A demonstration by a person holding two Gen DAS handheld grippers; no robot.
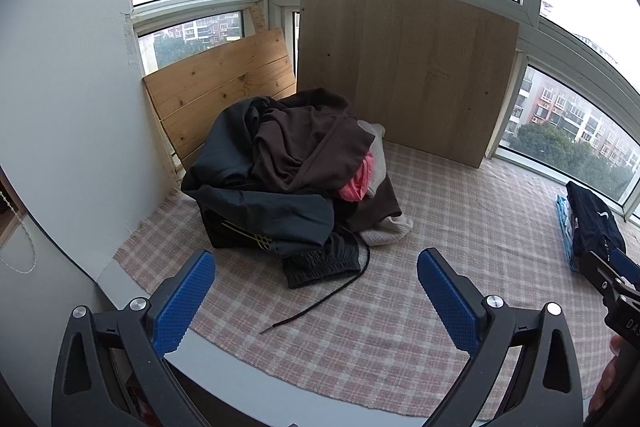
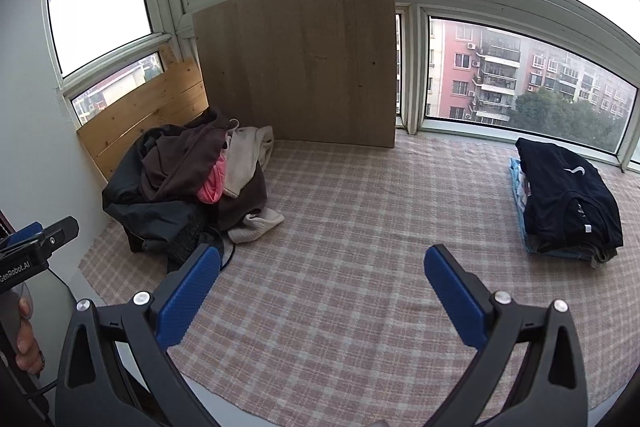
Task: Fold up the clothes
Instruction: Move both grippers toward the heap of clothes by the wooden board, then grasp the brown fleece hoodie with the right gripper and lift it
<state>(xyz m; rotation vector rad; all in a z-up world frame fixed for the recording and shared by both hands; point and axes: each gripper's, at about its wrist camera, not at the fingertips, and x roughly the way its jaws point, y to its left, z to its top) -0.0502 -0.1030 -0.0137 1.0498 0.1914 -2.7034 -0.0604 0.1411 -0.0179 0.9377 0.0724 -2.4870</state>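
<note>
A heap of unfolded clothes (image 1: 288, 171) lies at the back left of the checked cloth: dark jacket, brown garment, pink and cream pieces, with a black drawstring (image 1: 320, 303) trailing toward me. The same heap (image 2: 188, 183) shows in the right wrist view. A stack of folded clothes (image 2: 568, 199) topped by a black shirt sits at the right; its edge (image 1: 592, 223) appears in the left wrist view. My left gripper (image 1: 316, 271) hangs open just short of the heap, holding nothing. My right gripper (image 2: 322, 263) is open over bare cloth between heap and stack.
A pink-and-white checked cloth (image 2: 360, 267) covers the window ledge. A large wood panel (image 2: 300, 63) and a pine plank board (image 1: 216, 87) lean against the windows behind the heap. A grey wall (image 1: 68, 87) bounds the left. A hand (image 2: 24, 339) holds the left gripper's handle.
</note>
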